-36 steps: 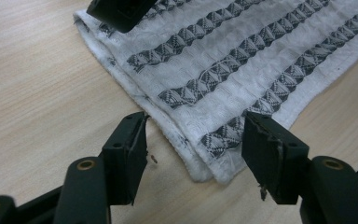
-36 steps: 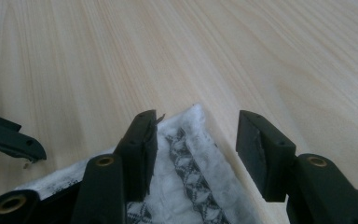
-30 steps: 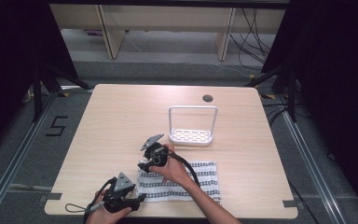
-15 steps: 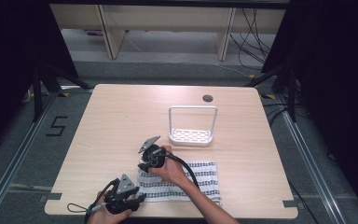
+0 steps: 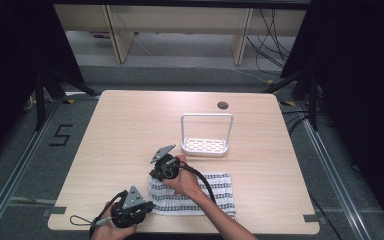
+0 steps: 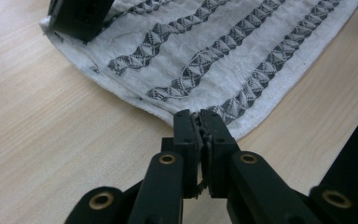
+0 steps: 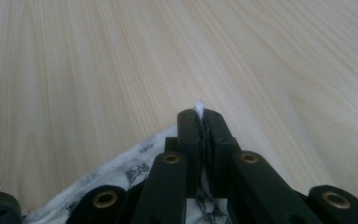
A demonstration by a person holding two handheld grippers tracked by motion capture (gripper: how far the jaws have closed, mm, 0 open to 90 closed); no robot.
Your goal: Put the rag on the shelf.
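A white cloth with dark zigzag stripes lies flat near the table's front edge. My left gripper is at its near left corner. In the left gripper view its jaws have just been closing and now pinch the cloth's hem, with the left gripper shut on it. My right gripper is at the far left corner. Its jaws have also just been closing, and the right gripper is shut on the cloth, with a white tip poking out between the pads.
A white wire-handled rack stands just behind the cloth, close to the right hand. A round cable hole sits near the table's far edge. The wooden table is bare to the left and behind. The other gripper shows at the cloth's far corner.
Both hands have stayed almost where they were at the cloth's left edge. The cloth still lies flat.
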